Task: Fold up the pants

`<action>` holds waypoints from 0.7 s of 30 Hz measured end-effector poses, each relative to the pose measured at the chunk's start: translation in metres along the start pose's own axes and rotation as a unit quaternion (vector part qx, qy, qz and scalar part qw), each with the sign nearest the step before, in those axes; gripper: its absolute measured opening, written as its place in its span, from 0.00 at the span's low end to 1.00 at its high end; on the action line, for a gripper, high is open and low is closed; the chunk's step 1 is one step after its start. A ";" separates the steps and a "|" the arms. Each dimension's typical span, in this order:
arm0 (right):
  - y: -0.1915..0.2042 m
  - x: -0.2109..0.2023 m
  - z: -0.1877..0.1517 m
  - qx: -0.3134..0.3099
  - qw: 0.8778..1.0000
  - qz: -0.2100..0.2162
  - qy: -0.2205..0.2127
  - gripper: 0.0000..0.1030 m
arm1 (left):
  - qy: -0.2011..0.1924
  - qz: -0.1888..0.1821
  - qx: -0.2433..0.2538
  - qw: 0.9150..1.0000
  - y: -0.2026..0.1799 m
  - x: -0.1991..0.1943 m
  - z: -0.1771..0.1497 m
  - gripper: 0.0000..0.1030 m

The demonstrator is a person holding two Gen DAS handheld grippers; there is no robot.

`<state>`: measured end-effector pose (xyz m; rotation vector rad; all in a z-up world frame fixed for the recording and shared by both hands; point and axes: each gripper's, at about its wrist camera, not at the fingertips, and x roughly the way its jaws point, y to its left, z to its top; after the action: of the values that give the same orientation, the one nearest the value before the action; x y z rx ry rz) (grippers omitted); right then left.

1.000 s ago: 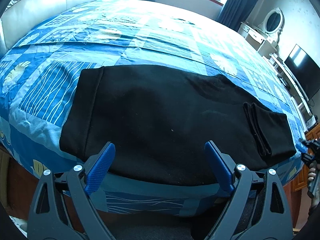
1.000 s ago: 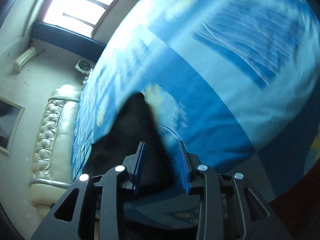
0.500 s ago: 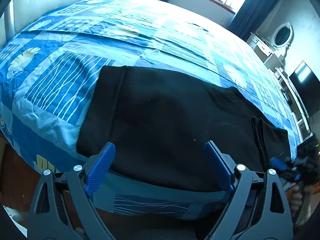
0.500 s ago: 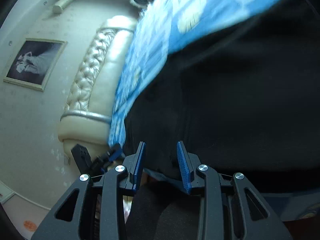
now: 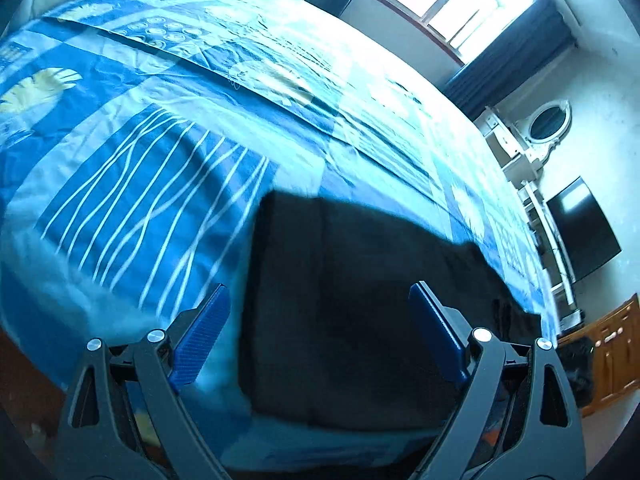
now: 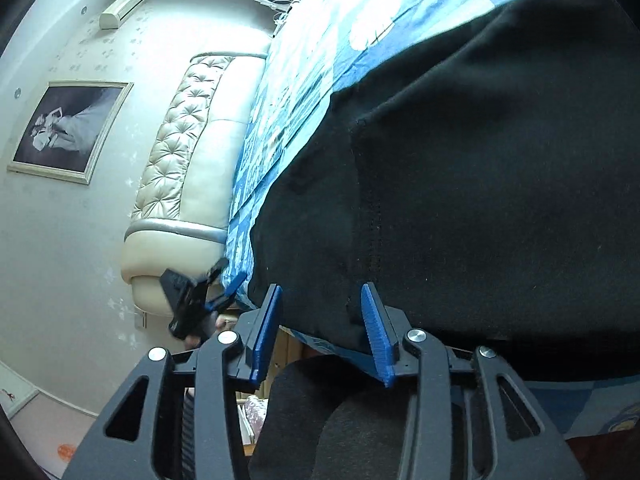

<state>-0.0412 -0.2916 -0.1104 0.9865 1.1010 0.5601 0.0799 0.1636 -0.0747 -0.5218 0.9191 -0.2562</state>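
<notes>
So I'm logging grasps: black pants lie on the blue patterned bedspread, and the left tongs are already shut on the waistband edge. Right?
Not quite. In the left wrist view the left tongs are open, jaws wide apart and gripping nothing. The black pants do lie on the blue patterned bedspread.

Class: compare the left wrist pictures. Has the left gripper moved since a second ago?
Yes. The left gripper has shifted toward the waistband end of the black pants; that edge, formerly far left in view, now lies between its open fingers.
</notes>
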 end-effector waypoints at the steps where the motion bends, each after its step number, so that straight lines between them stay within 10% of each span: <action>1: -0.001 0.002 0.000 0.003 1.000 0.001 0.000 0.41 | 0.006 -0.010 0.004 1.000 0.002 0.008 0.008 0.88; 9: -0.007 0.006 0.000 0.032 0.999 0.030 -0.006 0.46 | 0.066 -0.100 -0.023 0.992 0.024 0.054 0.030 0.88; 21: -0.005 0.009 0.000 0.034 0.999 0.039 -0.008 0.52 | 0.081 -0.216 -0.043 0.972 0.024 0.027 -0.028 0.85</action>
<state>-0.0383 -0.2870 -0.1192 1.0948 1.0760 0.5793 0.0731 0.1636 -0.1195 -0.7904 0.9716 -0.6631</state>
